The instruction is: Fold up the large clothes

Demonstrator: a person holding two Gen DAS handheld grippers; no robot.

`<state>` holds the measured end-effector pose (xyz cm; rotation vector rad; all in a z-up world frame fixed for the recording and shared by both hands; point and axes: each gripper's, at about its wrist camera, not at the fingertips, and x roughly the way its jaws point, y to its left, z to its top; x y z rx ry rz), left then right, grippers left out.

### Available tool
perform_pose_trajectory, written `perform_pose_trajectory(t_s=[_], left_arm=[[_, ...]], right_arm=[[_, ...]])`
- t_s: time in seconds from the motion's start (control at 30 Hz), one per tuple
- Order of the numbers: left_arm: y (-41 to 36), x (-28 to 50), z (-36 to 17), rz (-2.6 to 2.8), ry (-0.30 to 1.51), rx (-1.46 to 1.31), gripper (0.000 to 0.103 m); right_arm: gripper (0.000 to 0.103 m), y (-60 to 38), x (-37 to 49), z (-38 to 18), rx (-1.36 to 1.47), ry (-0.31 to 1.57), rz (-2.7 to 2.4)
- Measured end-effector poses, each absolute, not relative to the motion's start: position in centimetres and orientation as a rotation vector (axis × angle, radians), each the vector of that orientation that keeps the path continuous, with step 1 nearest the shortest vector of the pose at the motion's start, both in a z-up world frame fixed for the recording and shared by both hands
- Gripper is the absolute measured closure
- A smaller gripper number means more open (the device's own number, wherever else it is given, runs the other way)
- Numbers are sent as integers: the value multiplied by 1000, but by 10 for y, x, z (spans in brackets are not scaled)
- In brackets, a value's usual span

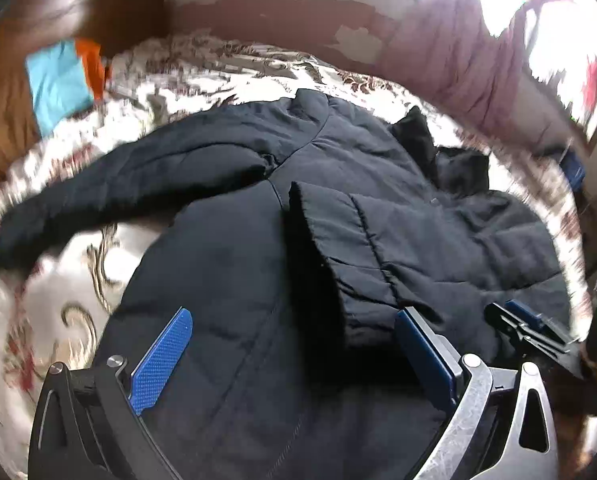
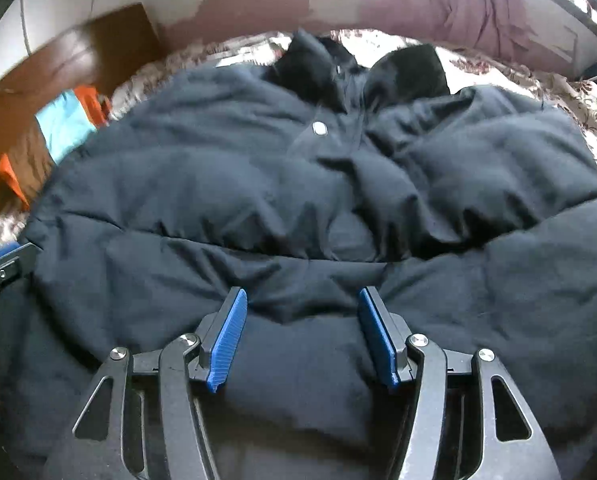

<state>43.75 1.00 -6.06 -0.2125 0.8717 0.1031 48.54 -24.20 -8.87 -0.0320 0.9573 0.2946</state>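
Note:
A large dark navy puffer jacket lies spread on a floral bedspread. One sleeve stretches out to the left; the other sleeve is folded across the body. My left gripper is open, its blue pads hovering over the jacket's lower part. The right gripper shows at the right edge of the left wrist view. In the right wrist view the jacket fills the frame, with a snap button near the collar. My right gripper is open over the hem, holding nothing.
The bed has a brown wooden headboard at the far left, with a turquoise and orange pillow beside it. A pink curtain hangs by a bright window at the right. A peeling wall runs behind the bed.

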Motion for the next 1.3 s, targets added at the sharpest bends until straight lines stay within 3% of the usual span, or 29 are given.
perform_pose_trajectory(t_s=[0.13, 0.3, 0.53, 0.7, 0.8, 0.9, 1.3], left_arm=[[-6, 441, -73, 136, 860, -11, 0], [-1, 437, -75, 97, 826, -31, 0], [83, 382, -50, 18, 577, -404, 0], [176, 362, -67, 130, 611, -671, 0], [237, 345, -94, 221, 615, -855, 0], [289, 336, -126, 311, 609, -1028, 0], [350, 384, -174, 297, 614, -1272, 0]], right_arm=[[47, -241, 485, -102, -22, 953, 303], [46, -249, 484, -108, 21, 938, 324], [33, -249, 477, -104, 19, 907, 338], [30, -243, 465, -81, -30, 845, 228], [23, -237, 461, -61, 7, 778, 193], [22, -217, 476, -51, 46, 804, 222], [18, -119, 507, -75, 12, 797, 262]])
